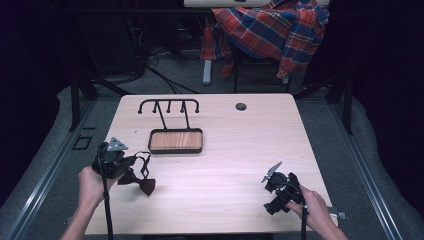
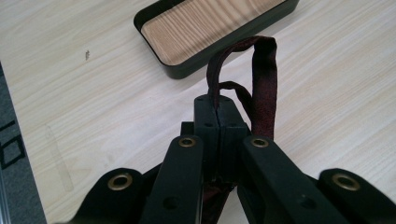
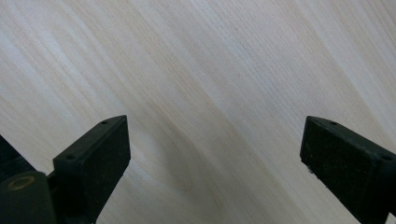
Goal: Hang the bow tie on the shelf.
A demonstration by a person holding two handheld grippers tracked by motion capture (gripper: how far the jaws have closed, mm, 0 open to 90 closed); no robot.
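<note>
Bow tie (image 1: 141,181): soft, light, floppy (strap loops loosely); left tool (image 2: 218,122) pinches its strap, right tool (image 3: 212,154) gapes idle over desk (image 1: 230,150).

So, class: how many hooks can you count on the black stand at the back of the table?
4, in a row along the top bar of the black stand, behind the wooden tray. One at each end, two between; none looks hidden.

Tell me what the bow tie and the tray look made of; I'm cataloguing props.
Bow tie: dark maroon fabric, probably matte velvet or suede-like, with a fuzzy nap on its strap. Tray: black rim, likely metal or plastic; its floor shows wood grain, possibly veneer.
</note>
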